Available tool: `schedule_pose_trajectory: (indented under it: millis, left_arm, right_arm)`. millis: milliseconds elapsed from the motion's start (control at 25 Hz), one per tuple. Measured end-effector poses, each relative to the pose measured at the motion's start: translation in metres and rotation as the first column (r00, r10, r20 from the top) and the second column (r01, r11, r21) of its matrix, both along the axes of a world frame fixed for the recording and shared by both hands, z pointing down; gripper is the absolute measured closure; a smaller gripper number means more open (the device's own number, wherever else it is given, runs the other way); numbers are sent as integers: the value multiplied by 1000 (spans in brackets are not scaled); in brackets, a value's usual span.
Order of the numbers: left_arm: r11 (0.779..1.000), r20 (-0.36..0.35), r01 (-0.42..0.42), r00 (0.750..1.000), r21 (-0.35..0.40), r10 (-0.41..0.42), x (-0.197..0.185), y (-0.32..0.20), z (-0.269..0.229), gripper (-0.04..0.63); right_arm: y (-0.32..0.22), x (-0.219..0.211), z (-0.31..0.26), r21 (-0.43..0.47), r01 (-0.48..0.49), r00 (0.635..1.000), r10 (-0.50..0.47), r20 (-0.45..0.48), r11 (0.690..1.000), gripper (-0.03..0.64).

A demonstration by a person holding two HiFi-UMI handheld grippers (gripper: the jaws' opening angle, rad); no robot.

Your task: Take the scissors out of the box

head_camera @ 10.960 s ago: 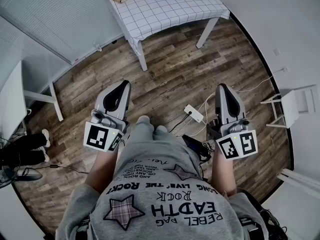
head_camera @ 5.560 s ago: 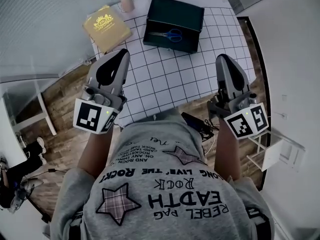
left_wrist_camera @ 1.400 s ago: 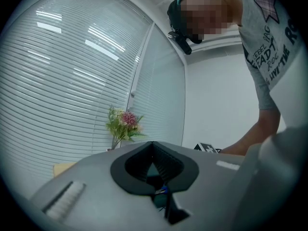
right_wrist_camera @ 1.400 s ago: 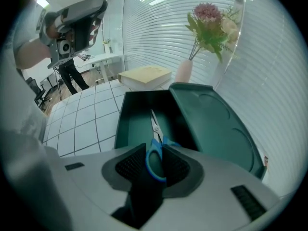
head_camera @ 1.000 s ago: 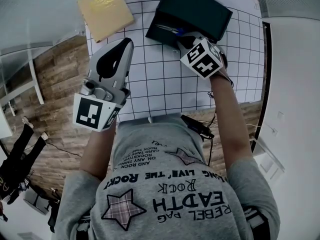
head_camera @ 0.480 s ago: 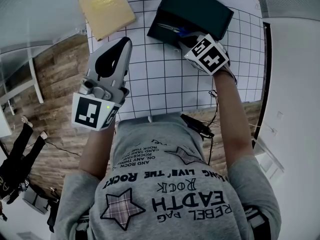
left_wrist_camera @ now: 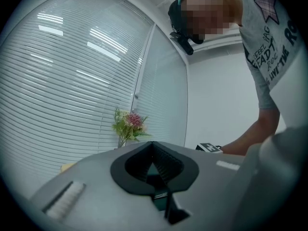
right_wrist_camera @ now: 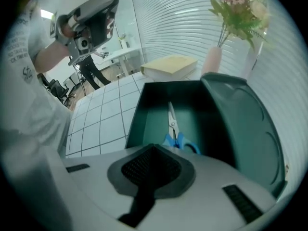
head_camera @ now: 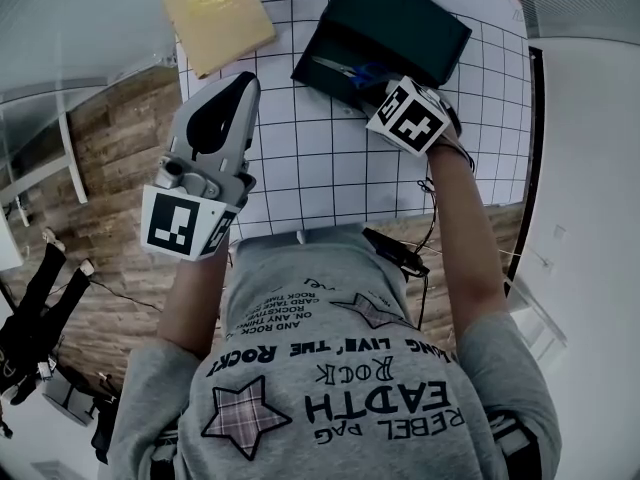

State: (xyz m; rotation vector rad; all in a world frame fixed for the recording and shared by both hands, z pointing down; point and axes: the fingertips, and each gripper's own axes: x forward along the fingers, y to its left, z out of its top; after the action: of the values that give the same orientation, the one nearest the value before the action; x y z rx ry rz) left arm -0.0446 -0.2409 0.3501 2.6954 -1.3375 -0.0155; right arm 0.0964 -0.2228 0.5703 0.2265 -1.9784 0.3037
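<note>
In the reach step, the right hand-held gripper (right_wrist_camera: 153, 147), jaws together and empty, hangs over the open dark box (right_wrist_camera: 151, 121) where the blue-handled scissors (right_wrist_camera: 174, 129) lie flat; next it likely must part its jaws and drop onto them, the left hand-held gripper (left_wrist_camera: 153, 146) idling closed

The person wears a grey short-sleeved T-shirt (head_camera: 330, 388) printed with black lettering and two plaid stars. The left gripper (head_camera: 238, 81), at eleven o'clock in the head view, and the right gripper (right_wrist_camera: 153, 147) are pale grey shells with black ribbed fingers (right_wrist_camera: 136, 169) and black-and-white marker cubes.
</note>
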Motion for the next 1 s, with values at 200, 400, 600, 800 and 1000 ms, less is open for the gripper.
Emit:
schedule_pose_trajectory:
  millis: [200, 400, 600, 800, 1000]
  left_arm:
    - [1000, 2, 6, 1000, -1, -6, -2, 1, 1, 586]
    - [1000, 0, 4, 1000, 0, -4, 1, 4, 0, 586]
    - [1000, 0, 7, 1000, 0, -7, 0, 7, -1, 586]
    - [1000, -1, 14, 1000, -1, -14, -4, 8, 0, 586]
    - [1000, -3, 19, 1000, -1, -19, -5, 10, -1, 586]
  right_arm:
    - [-16, 4, -4, 135, 2, 1000, 1, -19, 991, 600]
    - [-29, 14, 1, 155, -50, 998, 56, -35, 987, 482]
    - [-34, 18, 4, 136, -97, 994, 103, -33, 986, 454]
    - [-35, 18, 7, 125, -76, 995, 83, -54, 989, 454]
    - [-25, 15, 12, 94, -84, 994, 90, -65, 992, 501]
